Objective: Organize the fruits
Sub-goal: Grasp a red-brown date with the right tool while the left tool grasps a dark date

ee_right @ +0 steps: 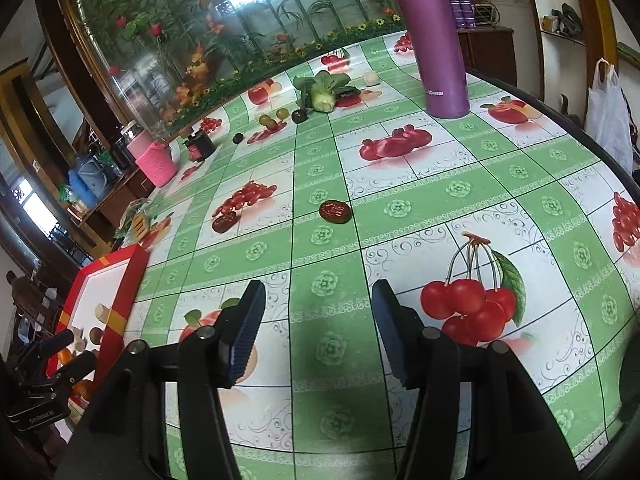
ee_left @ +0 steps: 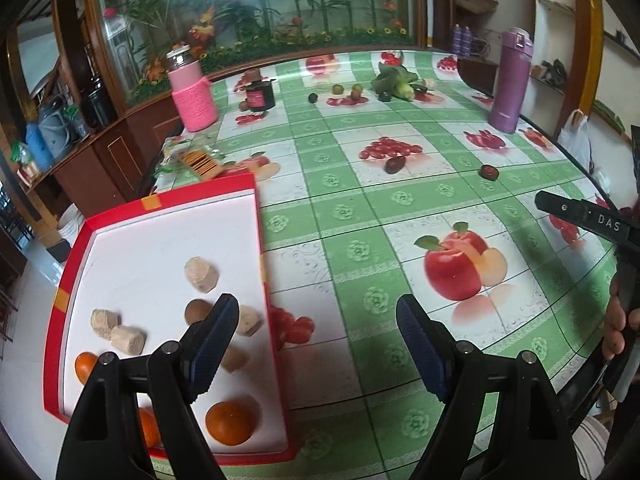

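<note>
Both the left claw and the right claw were held released and empty above the surface. A dark red jujube lay loose ahead of the right claw, well apart from the red tray. It was judged light, firm, smooth-skinned and liable to roll, best pinched across its middle.

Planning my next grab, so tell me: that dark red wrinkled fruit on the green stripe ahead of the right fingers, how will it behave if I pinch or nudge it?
The dark red fruit looks rounded, so a nudge may roll it across the glossy tablecloth. Its wrinkled skin suggests something dried, probably light and fairly grippable.
</note>
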Demonstrator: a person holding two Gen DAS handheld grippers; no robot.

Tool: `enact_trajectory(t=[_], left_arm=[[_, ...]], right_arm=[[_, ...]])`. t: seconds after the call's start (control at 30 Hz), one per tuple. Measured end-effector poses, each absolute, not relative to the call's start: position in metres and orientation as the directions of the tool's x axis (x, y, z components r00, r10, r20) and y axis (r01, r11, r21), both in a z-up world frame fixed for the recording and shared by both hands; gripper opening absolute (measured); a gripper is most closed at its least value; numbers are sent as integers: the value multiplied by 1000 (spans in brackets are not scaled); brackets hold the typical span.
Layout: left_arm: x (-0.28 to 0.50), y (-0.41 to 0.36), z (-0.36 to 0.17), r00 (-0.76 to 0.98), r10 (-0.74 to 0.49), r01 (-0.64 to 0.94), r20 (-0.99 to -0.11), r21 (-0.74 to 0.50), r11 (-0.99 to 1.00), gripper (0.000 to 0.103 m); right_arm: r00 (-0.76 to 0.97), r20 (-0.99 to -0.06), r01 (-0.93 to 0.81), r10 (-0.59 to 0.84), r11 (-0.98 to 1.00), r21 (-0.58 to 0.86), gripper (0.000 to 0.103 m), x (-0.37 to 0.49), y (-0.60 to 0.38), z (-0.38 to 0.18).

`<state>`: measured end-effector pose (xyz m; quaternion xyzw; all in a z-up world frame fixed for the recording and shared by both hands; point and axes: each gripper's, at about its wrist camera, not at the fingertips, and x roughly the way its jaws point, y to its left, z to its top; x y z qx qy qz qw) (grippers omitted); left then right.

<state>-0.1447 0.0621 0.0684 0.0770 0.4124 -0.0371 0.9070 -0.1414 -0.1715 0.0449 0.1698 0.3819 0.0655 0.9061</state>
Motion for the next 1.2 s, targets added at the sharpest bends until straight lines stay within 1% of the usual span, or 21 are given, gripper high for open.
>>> enact_trajectory(t=[0.1,0.23,0.4,0.5,0.77,0.97,1.03,1.1,1.13,1.2], left_arm=[[-144,57,72,664,0,136,-748,121,983,81],[-141,54,71,661,13,136,-750,137,981,85],[-130,47,59,629,32,149,-777,161,976,85],[-125,44,56,613,19,163,-790,150,975,85],[-118,50,55,602,34,142,-798,149,978,85],[-106,49,62,610,11,161,-793,137,977,85],[-96,47,66,622,3,171,-783,139,976,85],[-84,44,69,629,-9,179,-777,134,975,85],[-77,43,70,633,-18,185,-774,128,974,85],[-64,41,70,631,-25,190,-775,123,974,85]], right_arm=[[689,-681,1,246,940,340,57,-136,-170,44],[668,-700,-9,253,943,333,57,-122,-168,42],[650,-718,-14,247,949,314,58,-104,-167,43],[634,-737,-10,234,955,295,59,-89,-167,43],[613,-763,-4,204,967,255,59,-48,-162,37],[627,-762,27,161,973,228,59,-35,-156,33],[628,-762,40,155,972,231,56,-32,-156,30],[619,-769,42,159,971,235,45,-30,-156,27],[612,-775,42,156,972,230,44,-28,-154,25],[610,-779,38,147,976,214,39,-27,-152,22]])
